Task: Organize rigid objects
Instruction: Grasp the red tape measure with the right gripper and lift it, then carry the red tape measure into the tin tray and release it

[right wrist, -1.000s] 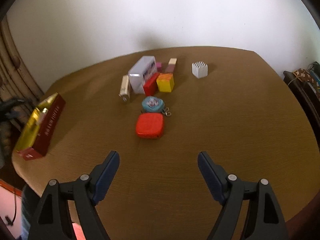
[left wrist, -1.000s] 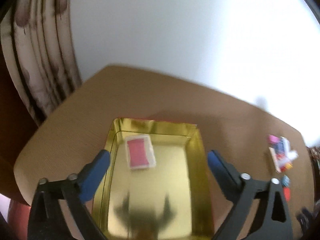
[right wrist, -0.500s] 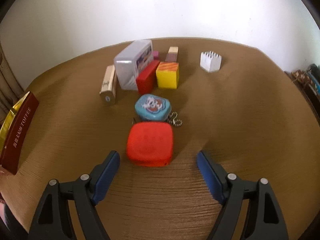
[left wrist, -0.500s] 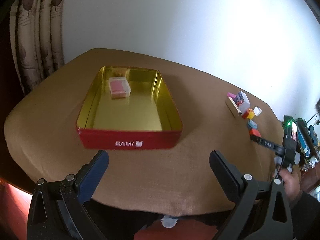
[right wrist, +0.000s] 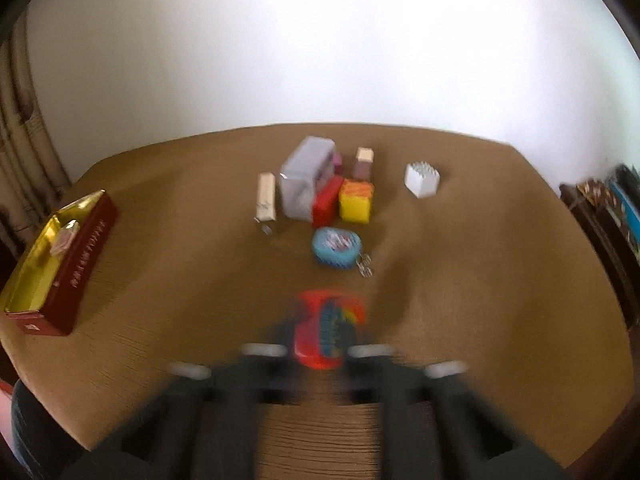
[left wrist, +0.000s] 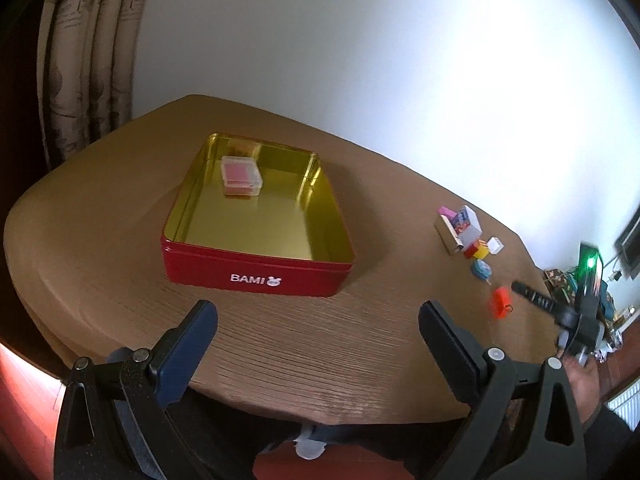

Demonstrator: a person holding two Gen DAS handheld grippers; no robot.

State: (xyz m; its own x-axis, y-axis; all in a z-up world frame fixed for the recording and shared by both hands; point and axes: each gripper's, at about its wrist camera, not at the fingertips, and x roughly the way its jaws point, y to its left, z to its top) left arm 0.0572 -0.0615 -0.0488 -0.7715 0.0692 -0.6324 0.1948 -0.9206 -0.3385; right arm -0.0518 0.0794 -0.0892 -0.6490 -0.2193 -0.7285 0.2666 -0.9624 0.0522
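Right hand-held gripper [right wrist: 320,344] just clenched on the red case [right wrist: 326,330] near the bench's [left wrist: 120,216] near edge, left hand-held gripper [left wrist: 318,322] released over bare front edge, red tin [left wrist: 256,268] toward the left corner, open surface between tin and block cluster [right wrist: 320,188].

**Brown desk, tin at one end, small things at the other**

Wood-grained brown desk [left wrist: 280,360] with rounded corners, set against a white wall. Toward the curtain side, an open red tin [left wrist: 256,268] with a gold inside, resting flat. Well apart from it, a tight cluster: a pale clear box [right wrist: 306,178], a slim tan box [right wrist: 266,196] just beside it, a red block [right wrist: 328,200] touching a yellow cube [right wrist: 356,200], a white studded block [right wrist: 422,180] slightly off to the side. Nearer the front edge, a blue round case [right wrist: 336,246] with a small chain.
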